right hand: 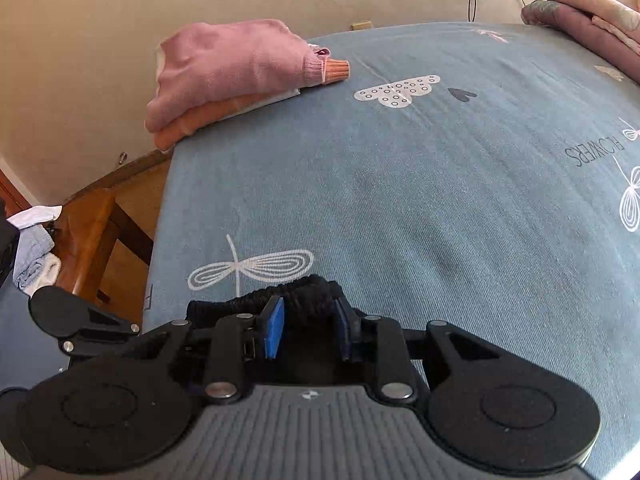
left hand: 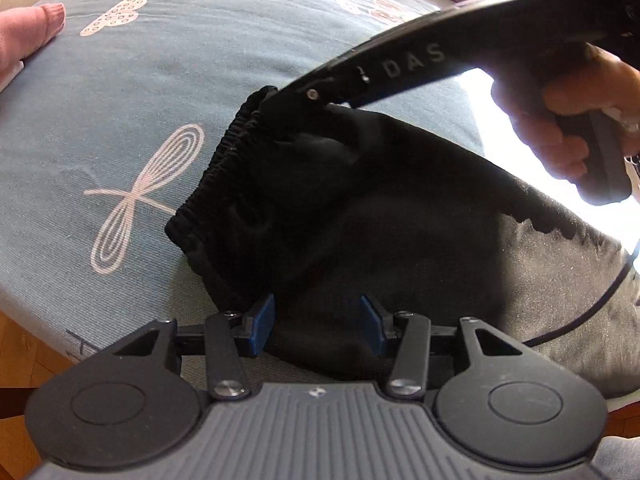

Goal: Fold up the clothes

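A black garment with an elastic waistband point(left hand: 320, 200) lies on the blue printed bedsheet point(left hand: 140, 92). My left gripper point(left hand: 318, 322) is open, its blue pads either side of the garment's near edge. My right gripper point(right hand: 308, 326) is open, its blue pads on either side of the bunched waistband point(right hand: 308, 296) at the far corner, without pinching it. It also shows in the left wrist view point(left hand: 276, 112), reaching in from the right, held by a hand point(left hand: 560, 120).
A folded stack of pink and orange clothes point(right hand: 232, 76) sits at the bed's far left corner. Folded pinkish bedding point(right hand: 592, 20) lies at the far right. A wooden floor and furniture point(right hand: 92, 232) are beyond the bed's left edge.
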`<state>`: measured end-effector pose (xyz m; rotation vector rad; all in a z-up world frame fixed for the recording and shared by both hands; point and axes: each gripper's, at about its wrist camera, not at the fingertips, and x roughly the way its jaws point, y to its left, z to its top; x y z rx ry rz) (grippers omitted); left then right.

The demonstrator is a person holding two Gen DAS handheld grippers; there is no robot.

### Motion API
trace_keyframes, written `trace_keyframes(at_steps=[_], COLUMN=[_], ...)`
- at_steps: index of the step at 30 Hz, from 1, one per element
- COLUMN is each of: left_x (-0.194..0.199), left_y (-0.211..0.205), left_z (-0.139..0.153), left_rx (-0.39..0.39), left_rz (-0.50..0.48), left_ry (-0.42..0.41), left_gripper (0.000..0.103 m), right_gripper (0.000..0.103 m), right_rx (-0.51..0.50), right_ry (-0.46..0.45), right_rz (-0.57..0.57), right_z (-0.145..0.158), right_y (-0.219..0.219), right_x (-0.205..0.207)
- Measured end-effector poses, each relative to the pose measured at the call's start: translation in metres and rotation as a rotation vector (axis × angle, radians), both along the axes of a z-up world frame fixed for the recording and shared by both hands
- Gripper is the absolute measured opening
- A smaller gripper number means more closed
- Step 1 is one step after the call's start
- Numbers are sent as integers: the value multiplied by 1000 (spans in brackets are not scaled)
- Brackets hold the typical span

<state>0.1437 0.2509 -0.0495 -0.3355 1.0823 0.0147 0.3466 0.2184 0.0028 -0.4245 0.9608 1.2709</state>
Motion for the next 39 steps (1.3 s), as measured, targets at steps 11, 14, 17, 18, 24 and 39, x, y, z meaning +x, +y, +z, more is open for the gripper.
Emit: trace_keyframes(at_steps=[11, 14, 17, 18, 24, 39], left_x=[-16, -19, -18, -17, -3, 43], left_y=[30, 51, 64, 68, 68, 20], left_z=[42, 38, 25, 20, 3, 46], left_rx=[-34, -45, -93, -105, 5, -105], left_rz=[215, 345, 422, 442, 426, 125], left_ry=[-81, -67, -35, -29, 30, -102], left_gripper=[55, 47, 39, 39, 42, 41], right_gripper=[34, 34, 33, 33, 33, 34], right_rx=[-39, -75, -103, -113, -174, -199], right_ry=[22, 61, 150, 171, 280, 337], right_rz=[-9, 3, 31, 53, 124, -81], right_z=[15, 13, 5, 1, -32, -28], right_y=[-24, -46, -61, -63, -61, -121], right_x=[-9, -19, -30, -37, -75, -101])
